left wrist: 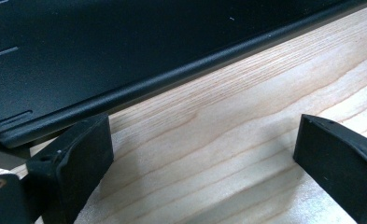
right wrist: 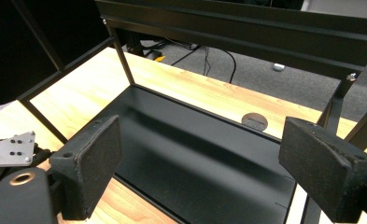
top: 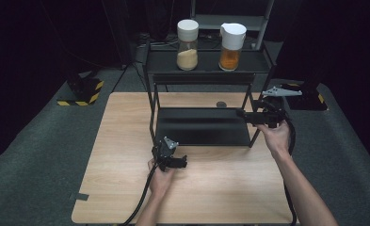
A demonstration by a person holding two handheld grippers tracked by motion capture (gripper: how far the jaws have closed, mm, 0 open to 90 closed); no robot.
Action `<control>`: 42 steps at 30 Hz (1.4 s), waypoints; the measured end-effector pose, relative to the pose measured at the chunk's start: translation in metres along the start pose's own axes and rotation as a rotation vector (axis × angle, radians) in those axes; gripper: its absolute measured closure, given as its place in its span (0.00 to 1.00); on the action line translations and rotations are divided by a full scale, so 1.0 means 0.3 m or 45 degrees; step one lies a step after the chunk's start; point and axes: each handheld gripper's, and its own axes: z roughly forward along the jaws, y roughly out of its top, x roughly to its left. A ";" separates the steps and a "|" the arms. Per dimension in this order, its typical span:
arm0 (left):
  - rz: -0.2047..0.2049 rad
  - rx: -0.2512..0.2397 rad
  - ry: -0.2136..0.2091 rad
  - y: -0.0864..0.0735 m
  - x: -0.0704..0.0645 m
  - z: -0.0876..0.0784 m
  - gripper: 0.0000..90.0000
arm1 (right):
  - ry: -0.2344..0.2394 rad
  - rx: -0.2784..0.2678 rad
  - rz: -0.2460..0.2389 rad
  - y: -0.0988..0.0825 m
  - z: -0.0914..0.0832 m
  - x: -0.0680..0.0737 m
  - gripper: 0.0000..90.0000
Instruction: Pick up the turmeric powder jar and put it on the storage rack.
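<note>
A black metal rack [top: 201, 77] stands at the back middle of the wooden table [top: 126, 141]. Its top shelf carries a jar of beige powder [top: 187, 40] and a jar of amber contents [top: 231, 42], both with white lids. The lower black shelf [top: 201, 127] is bare. My left gripper [top: 183, 162] lies low by the rack's front left corner, open; over the wood its jaws [left wrist: 202, 140] stand wide with nothing between them. My right gripper [top: 242, 113] is at the rack's right side, pointing in over the lower shelf [right wrist: 195, 154], open [right wrist: 200, 144] and holding nothing.
A round grey cap [top: 221, 104] sits in the tabletop behind the lower shelf. Rack legs [right wrist: 123, 56] and a crossbar [right wrist: 246, 32] frame the shelf space. A yellow-and-black striped base [top: 81, 92] stands on the grey floor at the left.
</note>
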 end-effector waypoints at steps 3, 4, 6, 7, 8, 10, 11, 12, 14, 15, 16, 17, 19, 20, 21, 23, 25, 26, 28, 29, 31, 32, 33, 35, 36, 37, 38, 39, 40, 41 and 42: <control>0.002 0.002 0.000 0.001 0.000 0.000 0.05 | -0.002 -0.005 -0.001 -0.007 0.002 0.004 0.14; -0.001 -0.001 0.000 0.000 0.000 0.000 0.05 | -0.003 -0.005 -0.003 -0.011 0.003 0.006 0.14; -0.002 -0.001 0.000 -0.001 0.000 0.000 0.05 | 0.000 -0.003 0.001 -0.018 0.008 0.007 0.14; 0.002 0.001 0.000 0.001 0.000 0.000 0.05 | 0.001 -0.001 0.000 -0.020 0.009 0.006 0.14; 0.002 0.002 0.000 0.001 0.000 0.000 0.05 | 0.001 -0.001 0.001 -0.023 0.011 0.006 0.14; -0.001 -0.001 0.000 0.000 0.000 0.000 0.05 | 0.004 0.001 0.006 -0.030 0.016 0.005 0.14; -0.001 -0.001 0.000 0.000 0.000 0.000 0.05 | 0.005 0.004 0.009 -0.033 0.018 0.005 0.14; -0.002 -0.001 0.000 0.000 0.000 0.000 0.05 | 0.006 0.005 0.008 -0.036 0.020 0.006 0.14; -0.003 -0.002 0.000 -0.001 0.000 0.000 0.05 | 0.007 0.006 0.005 -0.041 0.025 0.007 0.14; 0.003 0.002 0.000 0.001 0.000 0.000 0.05 | 0.012 0.006 0.010 -0.045 0.028 0.007 0.14; -0.006 -0.004 0.000 -0.002 -0.001 0.001 0.05 | 0.015 0.007 0.012 -0.047 0.031 0.007 0.14; 0.001 0.001 0.000 0.000 0.000 0.000 0.05 | 0.017 0.011 0.013 -0.049 0.035 0.010 0.14; 0.000 0.000 0.000 0.000 0.000 0.000 0.05 | 0.018 0.014 0.004 -0.054 0.042 0.013 0.14; -0.002 -0.001 0.000 0.000 0.000 0.000 0.05 | 0.019 0.019 0.004 -0.058 0.046 0.016 0.14; 0.000 0.000 0.000 0.000 0.000 0.000 0.05 | 0.019 0.020 0.004 -0.061 0.050 0.017 0.14; 0.000 0.000 0.000 0.000 0.000 0.000 0.05 | 0.022 0.024 0.008 -0.068 0.056 0.017 0.14; -0.003 -0.002 0.000 -0.001 -0.001 0.000 0.05 | 0.019 0.026 0.006 -0.075 0.060 0.020 0.14; 0.002 0.002 0.000 0.001 0.000 0.000 0.05 | 0.018 0.027 0.006 -0.078 0.061 0.020 0.14; -0.001 -0.001 0.000 0.000 0.000 0.000 0.05 | 0.018 0.026 0.008 -0.087 0.065 0.021 0.14; 0.002 0.002 0.000 0.001 0.000 0.000 0.05 | 0.016 0.026 0.008 -0.090 0.066 0.022 0.14; 0.002 0.002 0.000 0.001 0.000 0.000 0.05 | 0.013 0.027 0.006 -0.097 0.070 0.024 0.14; -0.004 -0.002 0.000 -0.001 -0.001 0.000 0.05 | 0.012 0.032 0.005 -0.099 0.072 0.026 0.14; 0.000 0.000 0.000 0.000 0.000 0.000 0.05 | 0.010 0.034 0.003 -0.102 0.075 0.027 0.14; 0.002 0.002 0.000 0.001 0.000 0.000 0.05 | 0.012 0.037 0.004 -0.109 0.082 0.029 0.14; -0.002 -0.002 0.000 -0.001 -0.001 0.000 0.05 | 0.012 0.038 0.005 -0.112 0.083 0.030 0.14; 0.003 0.002 0.000 0.001 0.000 0.000 0.05 | 0.013 0.039 0.004 -0.115 0.086 0.032 0.14; 0.002 0.001 0.000 0.001 0.000 0.000 0.05 | 0.013 0.040 0.005 -0.118 0.089 0.034 0.14; -0.006 -0.004 0.000 -0.002 -0.001 0.001 0.05 | 0.015 0.041 0.006 -0.121 0.092 0.035 0.14; -0.003 -0.002 0.000 -0.001 -0.001 0.000 0.05 | 0.017 0.044 0.006 -0.124 0.096 0.036 0.14; -0.001 -0.001 0.000 0.000 0.000 0.000 0.05 | 0.018 0.046 0.007 -0.126 0.098 0.037 0.14; -0.002 -0.001 0.000 -0.001 0.000 0.000 0.05 | 0.021 0.047 0.008 -0.130 0.102 0.037 0.14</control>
